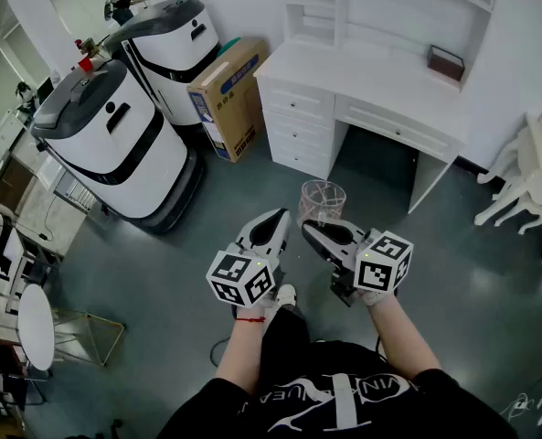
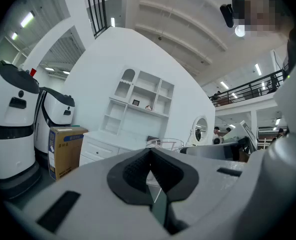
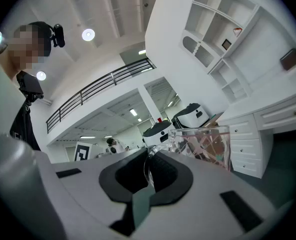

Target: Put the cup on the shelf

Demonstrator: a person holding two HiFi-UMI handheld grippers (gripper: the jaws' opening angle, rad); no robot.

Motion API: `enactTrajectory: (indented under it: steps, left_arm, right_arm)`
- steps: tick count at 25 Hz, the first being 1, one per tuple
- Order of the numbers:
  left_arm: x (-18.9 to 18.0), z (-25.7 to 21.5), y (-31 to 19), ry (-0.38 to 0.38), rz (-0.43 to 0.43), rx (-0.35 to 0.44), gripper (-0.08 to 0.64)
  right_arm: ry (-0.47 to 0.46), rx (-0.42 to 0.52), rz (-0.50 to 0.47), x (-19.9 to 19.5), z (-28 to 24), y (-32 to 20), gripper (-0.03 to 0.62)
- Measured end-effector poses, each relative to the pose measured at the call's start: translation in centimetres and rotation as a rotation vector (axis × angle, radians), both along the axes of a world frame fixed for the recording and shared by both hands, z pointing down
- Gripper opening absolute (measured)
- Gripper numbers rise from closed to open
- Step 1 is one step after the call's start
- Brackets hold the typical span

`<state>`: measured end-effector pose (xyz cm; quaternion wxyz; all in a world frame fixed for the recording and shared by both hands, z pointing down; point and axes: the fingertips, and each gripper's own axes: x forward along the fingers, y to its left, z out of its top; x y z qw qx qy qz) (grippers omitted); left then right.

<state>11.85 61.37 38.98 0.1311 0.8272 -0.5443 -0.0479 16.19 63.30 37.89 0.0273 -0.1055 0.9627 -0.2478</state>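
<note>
A clear glass cup (image 1: pixel 323 201) with a pale crisscross pattern hangs in front of me above the grey floor. My right gripper (image 1: pixel 311 230) is shut on its handle; in the right gripper view the handle (image 3: pixel 148 168) sits pinched between the dark pads and the cup body (image 3: pixel 203 145) stands just beyond. My left gripper (image 1: pixel 278 219) is beside it, shut with nothing held; its view shows only the cup's rim (image 2: pixel 165 143) past the closed jaws. The white desk with a shelf unit (image 1: pixel 380 3) stands ahead, its open compartments (image 2: pixel 143 96) (image 3: pixel 218 33) holding small items.
Two large white-and-black robots (image 1: pixel 115 140) (image 1: pixel 173 37) and a cardboard box (image 1: pixel 229 94) stand left of the desk (image 1: pixel 371 76). A dark box (image 1: pixel 445 62) lies on the desk top. White chairs (image 1: pixel 536 167) are at the right, a small round table (image 1: pixel 35 323) at the far left.
</note>
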Motion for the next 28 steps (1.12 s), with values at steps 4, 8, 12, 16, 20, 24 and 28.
enactTrajectory:
  steps: [4, 8, 12, 16, 20, 24, 28]
  left_arm:
    - [-0.8, 1.1, -2.0, 0.011, 0.014, -0.010, 0.006]
    - [-3.6, 1.5, -7.7, 0.023, 0.024, -0.028, 0.006]
    - [-6.0, 1.8, -11.4, 0.034, 0.030, -0.044, 0.006]
    - [-8.4, 1.8, -14.8, 0.036, 0.051, -0.046, 0.006]
    - [-10.5, 1.6, -18.2, 0.035, 0.077, -0.044, 0.006]
    - [-12.3, 1.1, -21.0, 0.024, 0.105, -0.029, 0.006]
    - [-13.5, 0.6, -23.5, 0.033, 0.119, -0.021, 0.006]
  right_arm:
    - [-0.005, -0.009, 0.016, -0.8, 0.9, -1.9, 0.014]
    - [0.011, -0.022, 0.028, -3.5, 1.2, -7.7, 0.014]
    - [0.011, -0.025, 0.037, -5.7, 1.2, -11.4, 0.014]
    - [0.006, -0.025, 0.050, -8.2, 1.2, -14.7, 0.014]
    - [-0.025, -0.031, 0.068, -10.4, 0.8, -17.9, 0.014]
    - [-0.025, -0.009, 0.092, -12.1, 0.4, -20.3, 0.014]
    - [-0.020, -0.004, 0.118, -13.1, 0.1, -22.5, 0.014]
